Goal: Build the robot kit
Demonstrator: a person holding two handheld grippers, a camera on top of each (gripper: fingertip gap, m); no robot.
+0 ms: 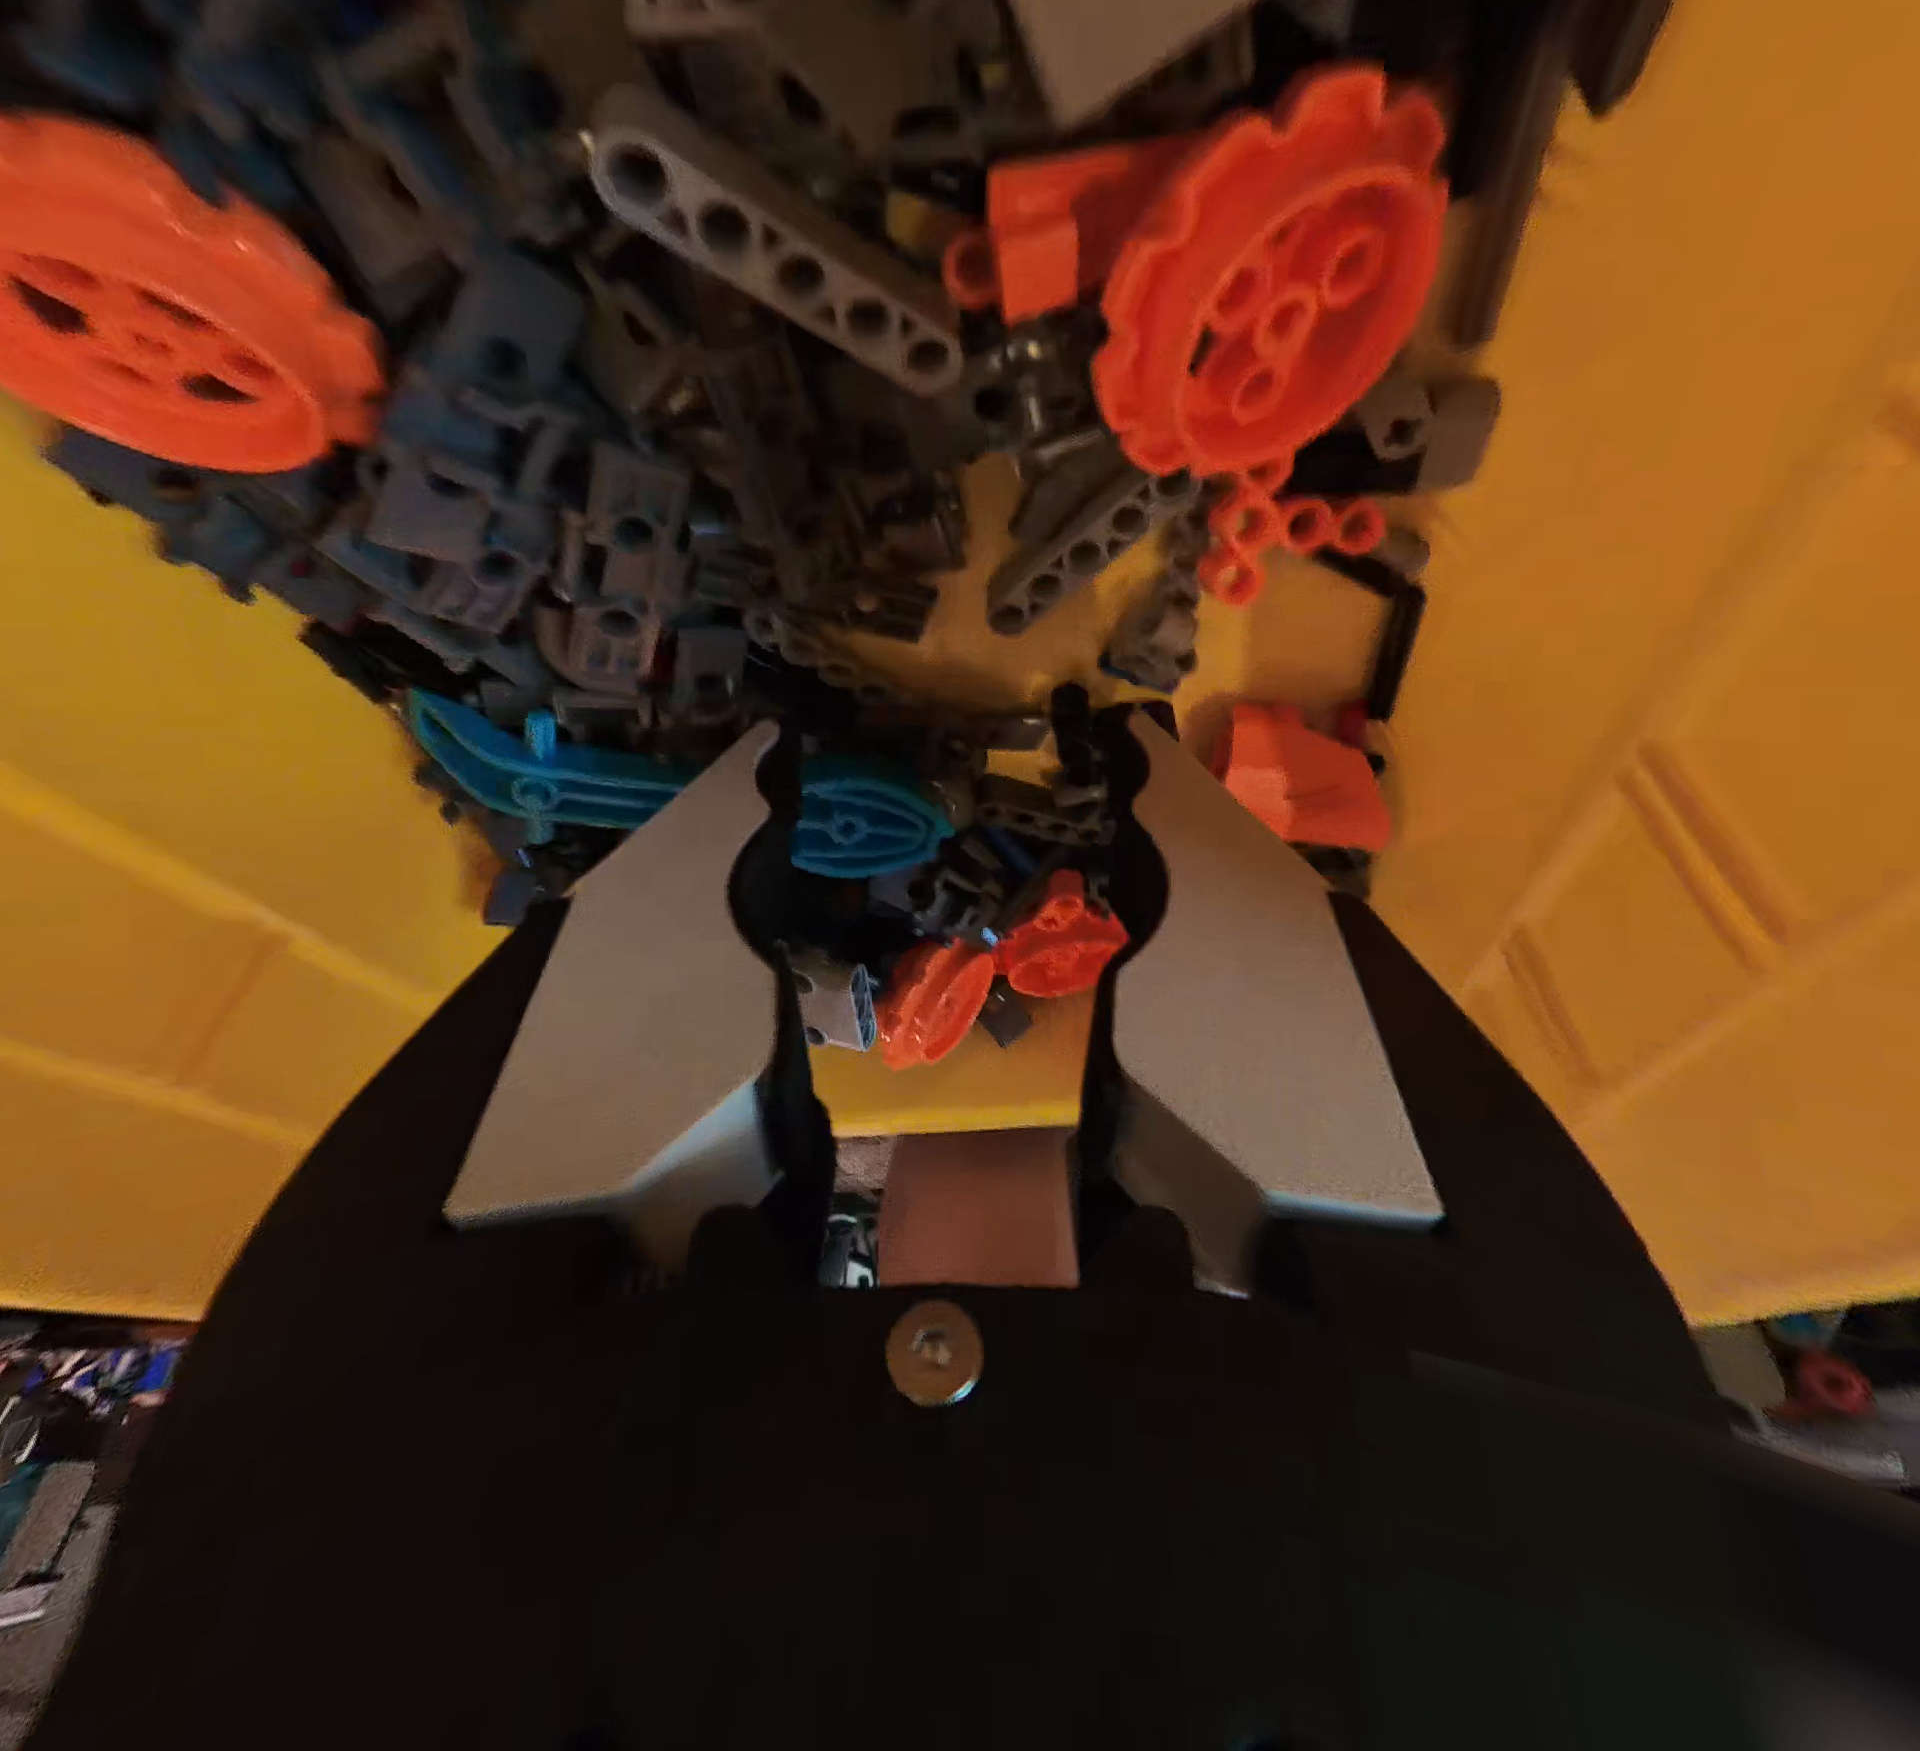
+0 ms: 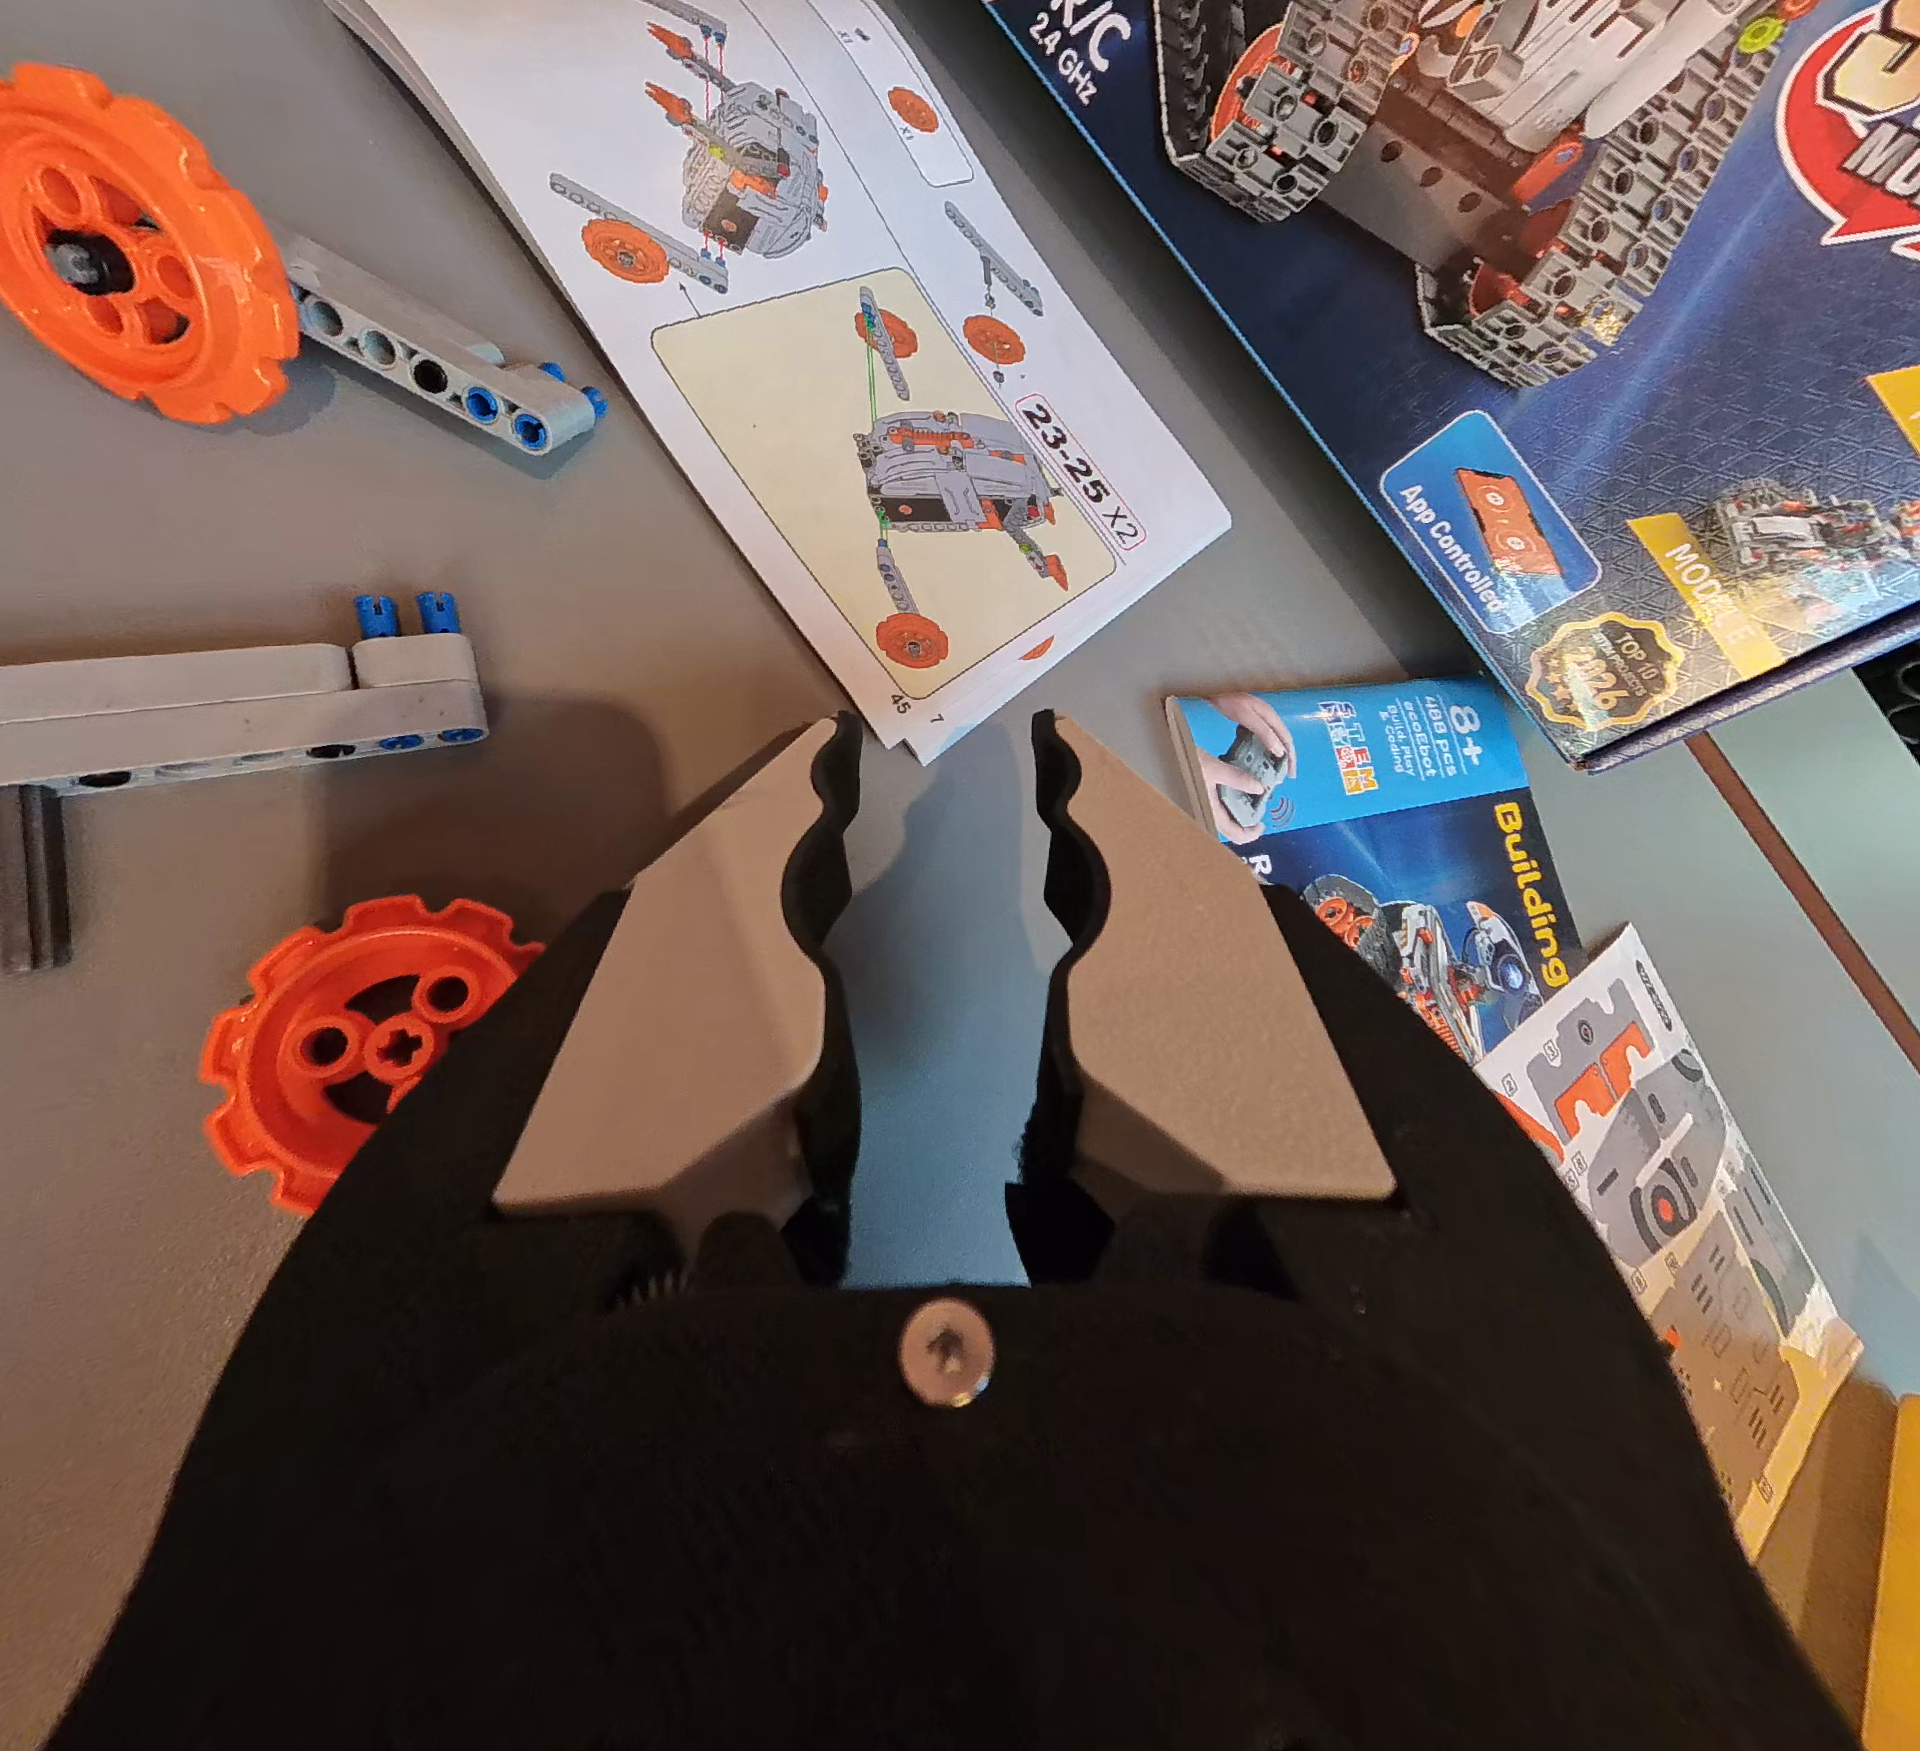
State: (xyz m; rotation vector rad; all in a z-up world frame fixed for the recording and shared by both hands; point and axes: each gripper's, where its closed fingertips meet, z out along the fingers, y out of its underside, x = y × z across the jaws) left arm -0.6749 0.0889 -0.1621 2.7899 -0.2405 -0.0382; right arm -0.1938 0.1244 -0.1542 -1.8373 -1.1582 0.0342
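My left gripper (image 1: pixel 956 735) is open inside a yellow bin (image 1: pixel 208 922), low over a pile of grey, black and orange building parts. Between its fingers lie a blue oval piece (image 1: pixel 862 828), two small orange gears (image 1: pixel 935 1005) and a small black pin piece (image 1: pixel 1081 756) close to the right fingertip. Big orange gear wheels (image 1: pixel 1268 288) and a grey holed beam (image 1: pixel 779 257) lie farther in. My right gripper (image 2: pixel 943 735) is open and empty above a grey table (image 2: pixel 675 662), its tips near the corner of an open instruction booklet (image 2: pixel 831 351).
Left of the right gripper lie an orange gear (image 2: pixel 353 1047), a grey beam assembly with blue pins (image 2: pixel 239 704), and an orange wheel on a grey beam (image 2: pixel 135 247). The kit's blue box (image 2: pixel 1558 247), a small booklet (image 2: pixel 1371 828) and a sticker sheet (image 2: pixel 1662 1182) lie to the right. Left tips to right tips: about 50 centimeters.
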